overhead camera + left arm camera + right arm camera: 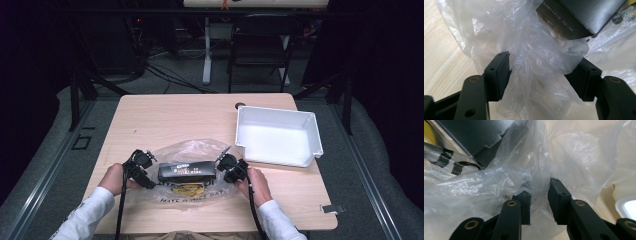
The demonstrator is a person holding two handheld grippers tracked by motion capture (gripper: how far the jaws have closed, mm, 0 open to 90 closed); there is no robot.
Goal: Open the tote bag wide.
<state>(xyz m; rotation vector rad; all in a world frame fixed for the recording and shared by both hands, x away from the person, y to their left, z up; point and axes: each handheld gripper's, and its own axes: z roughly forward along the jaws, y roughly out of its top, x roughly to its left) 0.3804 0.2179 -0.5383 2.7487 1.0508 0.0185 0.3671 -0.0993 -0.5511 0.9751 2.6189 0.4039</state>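
A clear plastic bag (192,172) is seen lying on the wooden counter (165,117), near its front edge and between the two hands. A black box (186,171) is seen lying flat at the bag's middle; whether it sits inside the film or on top cannot be told from the high view. Yellow and black print is seen on the bag just in front of the box. The left hand-held gripper (146,170) is placed at the bag's left edge, the right hand-held gripper (226,165) at its right edge, both pointed inward at the box. In the left gripper view, the left hand-held gripper (544,75) is seen with its jaws set well apart and a bunch of crumpled film (534,72) lying loosely between them; the film is touched at the pads but is not seen pinched. A corner of the box (579,17) is seen beyond the jaws, at upper right. In the right gripper view, the right hand-held gripper (540,197) is seen with a narrow gap, and a fold of film (534,177) is caught between the pads. The box (474,135) is seen at upper left of that view. A white bin (278,135) is seen on the counter's right half, just beside the bag's right edge, with the rim close to the right hand-held gripper
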